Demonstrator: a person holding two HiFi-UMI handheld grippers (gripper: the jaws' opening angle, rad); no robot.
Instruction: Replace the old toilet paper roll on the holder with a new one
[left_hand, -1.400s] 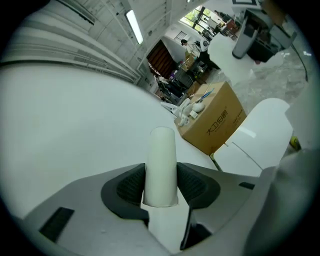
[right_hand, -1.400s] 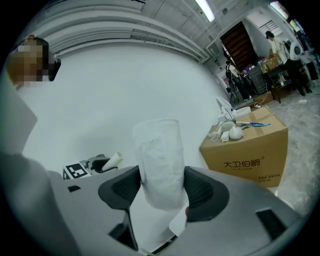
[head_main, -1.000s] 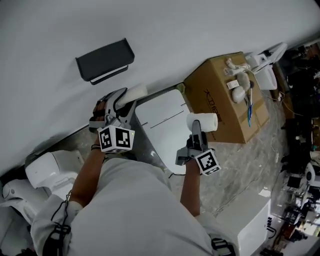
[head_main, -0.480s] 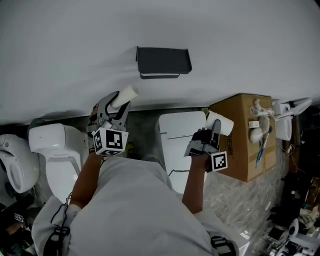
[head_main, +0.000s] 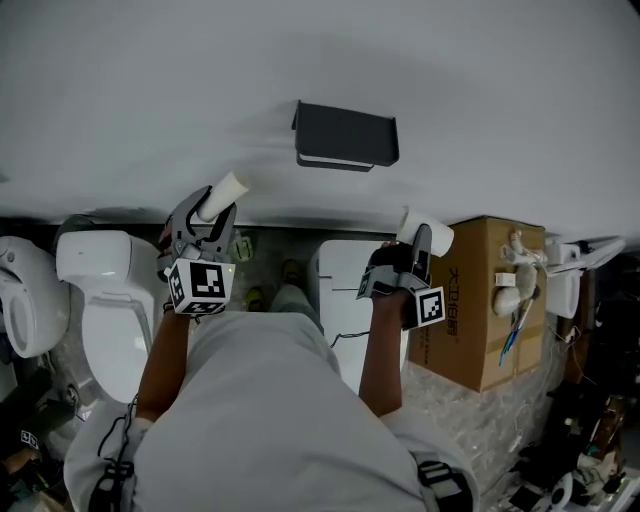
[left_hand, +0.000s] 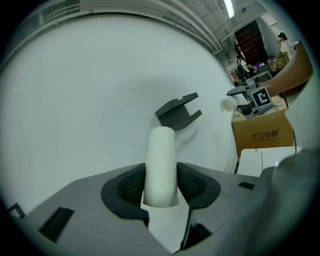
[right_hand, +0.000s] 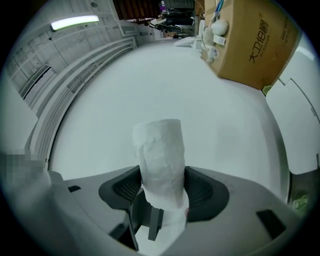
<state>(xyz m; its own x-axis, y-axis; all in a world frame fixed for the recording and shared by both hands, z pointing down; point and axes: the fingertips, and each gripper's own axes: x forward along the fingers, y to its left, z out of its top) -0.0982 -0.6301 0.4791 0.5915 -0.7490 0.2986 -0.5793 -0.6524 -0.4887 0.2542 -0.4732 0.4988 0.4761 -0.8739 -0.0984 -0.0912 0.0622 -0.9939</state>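
White wall (head_main: 150, 90) with dark holder (head_main: 347, 137); toilet (head_main: 100, 290) and cardboard box (head_main: 480, 300) below. Left hand-held gripper (head_main: 205, 216) clamped on bare tube (head_main: 222, 192), right hand-held gripper (head_main: 420, 245) on new roll (head_main: 428, 232). Floor (head_main: 450, 410), perhaps stone, mostly hidden behind torso (head_main: 270, 420).

Holder (head_main: 347, 137) on the wall (head_main: 150, 80), toilet (head_main: 105, 290) lower left, box (head_main: 490, 330) lower right.

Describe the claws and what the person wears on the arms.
The left claw and right claw have grey moulded shells and dark cross-hatched pads. Each bears a white cube with black square markers. The person wears a pale short-sleeved top.
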